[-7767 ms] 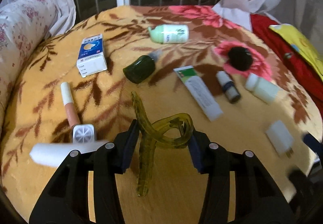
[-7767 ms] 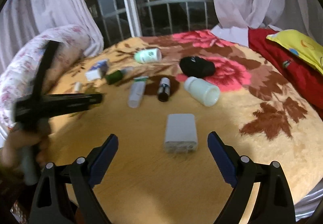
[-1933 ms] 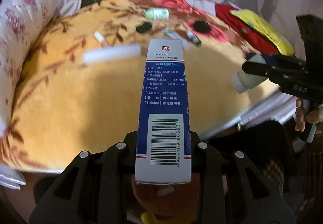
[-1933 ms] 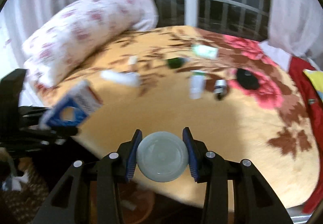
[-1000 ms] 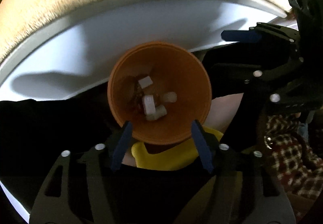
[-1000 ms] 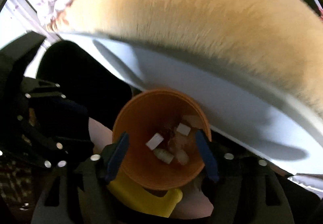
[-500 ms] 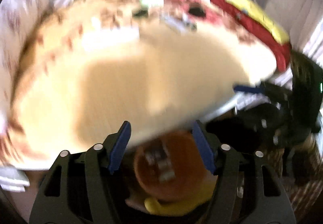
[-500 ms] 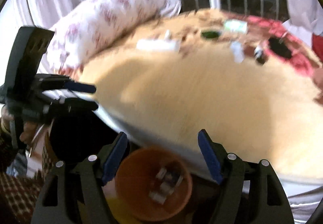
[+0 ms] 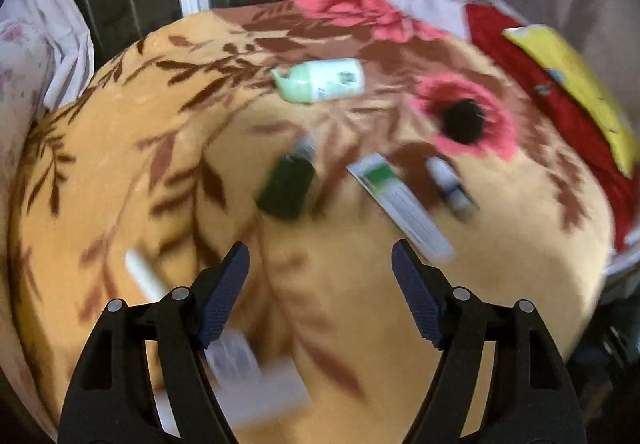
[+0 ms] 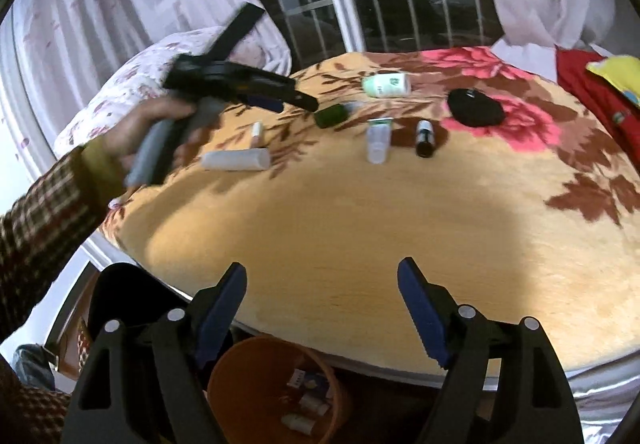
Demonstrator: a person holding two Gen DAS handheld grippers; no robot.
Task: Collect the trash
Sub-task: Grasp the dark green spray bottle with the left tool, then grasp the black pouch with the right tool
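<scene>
Seven pieces of trash are lying scattered on the floral blanket. A pale green bottle [image 10: 386,84] with a white label is lying on its side farthest back. In front of it a dark green bottle [image 10: 331,115] is resting on its side, its clear cap pointing toward the window. A white tube [image 10: 378,138] with a green band is lying lengthwise, and just beside it a small dark vial [image 10: 425,132] with a white cap is doing the same. A black rounded object [image 10: 475,108] is sitting on a pink flower. A long white tube [image 10: 235,159] is lying crosswise near the edge, with a slim white stick [image 10: 256,133] behind it. An orange bin [image 10: 236,380] is standing on the floor below, holding discarded boxes and bottles.
</scene>
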